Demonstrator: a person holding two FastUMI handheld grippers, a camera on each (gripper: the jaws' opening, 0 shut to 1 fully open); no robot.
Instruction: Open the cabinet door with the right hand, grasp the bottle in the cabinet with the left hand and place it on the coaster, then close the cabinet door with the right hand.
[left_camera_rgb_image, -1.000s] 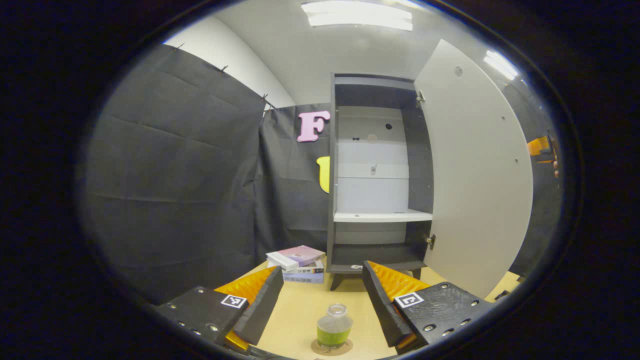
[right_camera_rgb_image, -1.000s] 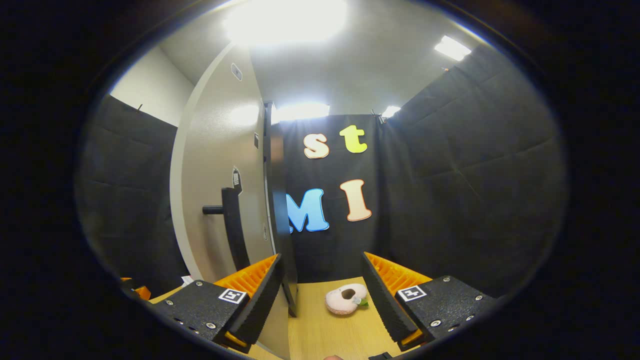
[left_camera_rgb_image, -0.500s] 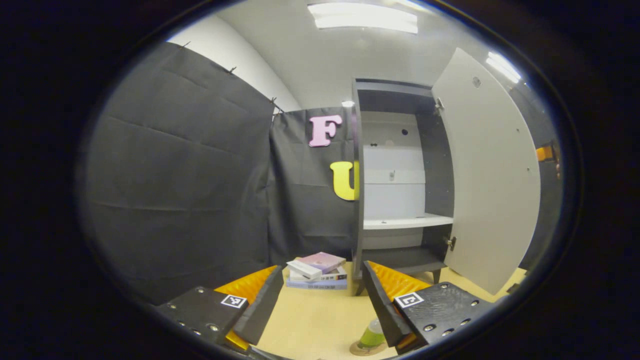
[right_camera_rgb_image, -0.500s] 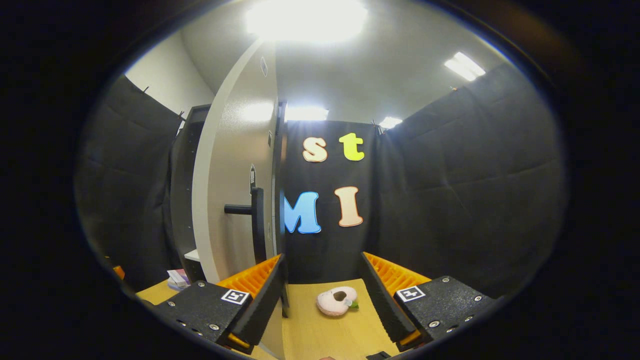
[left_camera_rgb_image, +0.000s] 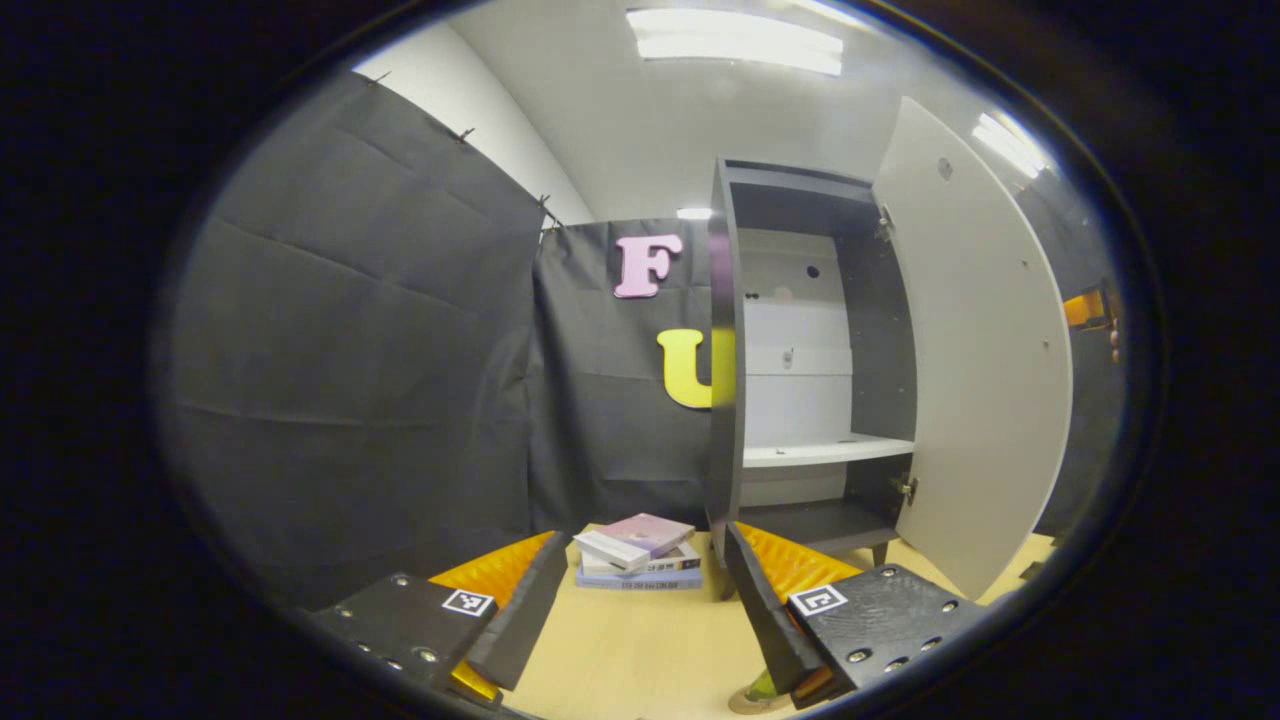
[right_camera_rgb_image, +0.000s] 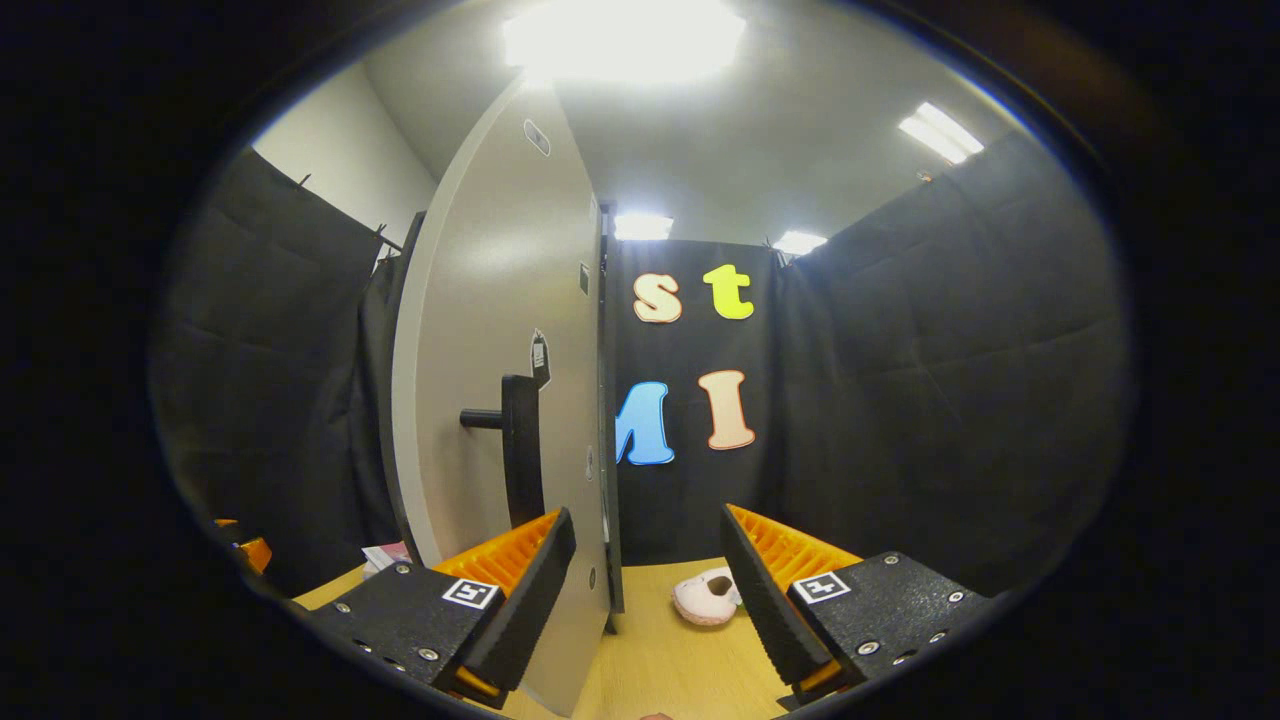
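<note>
Green bottle (left_camera_rgb_image: 762, 684) is sitting on the coaster (left_camera_rgb_image: 745, 702), half hidden behind the left tool (left_camera_rgb_image: 640, 600), gaping empty. Right tool (right_camera_rgb_image: 645, 590) is hanging wide beside the door (right_camera_rgb_image: 490, 380); a sloppy push could miss the handle (right_camera_rgb_image: 520, 445)

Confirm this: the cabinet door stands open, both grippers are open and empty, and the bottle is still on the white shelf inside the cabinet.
Not quite: the white shelf is bare in the left gripper view, and the bottle sits on the coaster on the table, partly behind the left gripper. The cabinet door does stand open, and the right gripper is open too.
</note>
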